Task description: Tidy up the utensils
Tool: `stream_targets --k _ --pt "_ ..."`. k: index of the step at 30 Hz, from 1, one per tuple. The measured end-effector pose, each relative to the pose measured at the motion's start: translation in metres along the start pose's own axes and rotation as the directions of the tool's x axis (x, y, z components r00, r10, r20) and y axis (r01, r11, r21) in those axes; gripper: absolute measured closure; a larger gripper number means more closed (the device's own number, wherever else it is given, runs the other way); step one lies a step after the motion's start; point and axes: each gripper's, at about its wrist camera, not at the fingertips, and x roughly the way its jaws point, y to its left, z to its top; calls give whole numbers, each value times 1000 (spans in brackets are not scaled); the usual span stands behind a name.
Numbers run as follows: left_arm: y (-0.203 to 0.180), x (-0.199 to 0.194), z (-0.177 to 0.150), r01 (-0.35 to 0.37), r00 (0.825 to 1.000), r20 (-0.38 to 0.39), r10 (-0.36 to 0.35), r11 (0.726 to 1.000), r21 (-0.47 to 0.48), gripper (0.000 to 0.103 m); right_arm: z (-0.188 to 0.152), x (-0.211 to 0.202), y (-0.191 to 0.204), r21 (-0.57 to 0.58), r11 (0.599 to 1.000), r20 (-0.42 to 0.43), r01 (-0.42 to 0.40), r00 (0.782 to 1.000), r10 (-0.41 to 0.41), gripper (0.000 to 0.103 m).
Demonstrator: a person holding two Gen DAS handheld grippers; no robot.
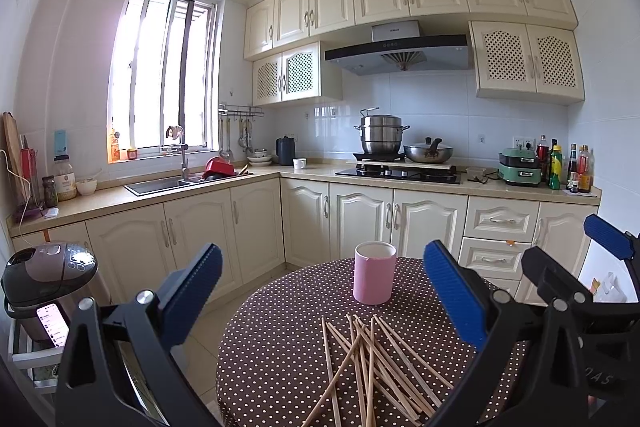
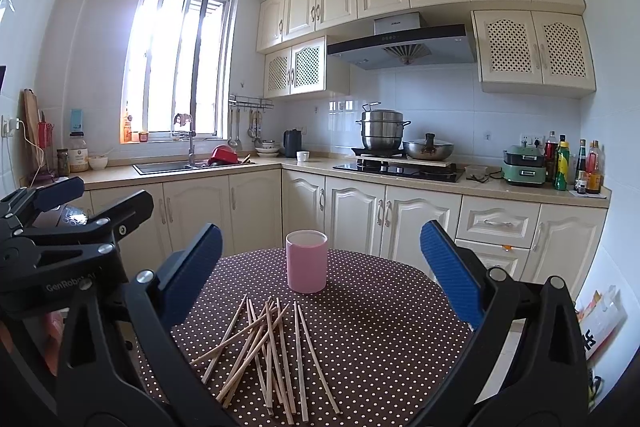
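Several wooden chopsticks (image 1: 368, 367) lie in a loose crossed pile on the round table with a brown polka-dot cloth (image 1: 272, 355). Behind them stands an upright pink cup (image 1: 374, 278), empty as far as I can see. My left gripper (image 1: 322, 291) hovers open above the near side of the pile, nothing between its blue pads. In the right wrist view the same chopsticks (image 2: 264, 351) and pink cup (image 2: 306, 261) show on the cloth (image 2: 380, 327), and my right gripper (image 2: 320, 275) is open and empty too. Each gripper appears at the other view's edge.
Cream kitchen cabinets (image 1: 248, 223) and a counter run behind the table, with a sink (image 1: 160, 183), a stove with a steel pot (image 1: 380, 139) and bottles (image 1: 576, 167). A rice cooker (image 1: 48, 275) stands low at the left beside a lit phone (image 1: 52, 325).
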Motion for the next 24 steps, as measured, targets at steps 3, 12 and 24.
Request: stream_targets --k 3,12,24 --pt "0 1 -1 -1 1000 -2 1 1000 0 4 0 1 0 1 1000 -3 -1 1000 1 6" --pt "-1 2 -4 -2 1000 -6 2 1000 0 4 0 3 -2 5 1000 -10 -3 1000 3 6" --pt "-4 11 -3 -2 999 -34 2 1000 5 4 -1 12 -3 13 1000 -33 -10 999 10 6"
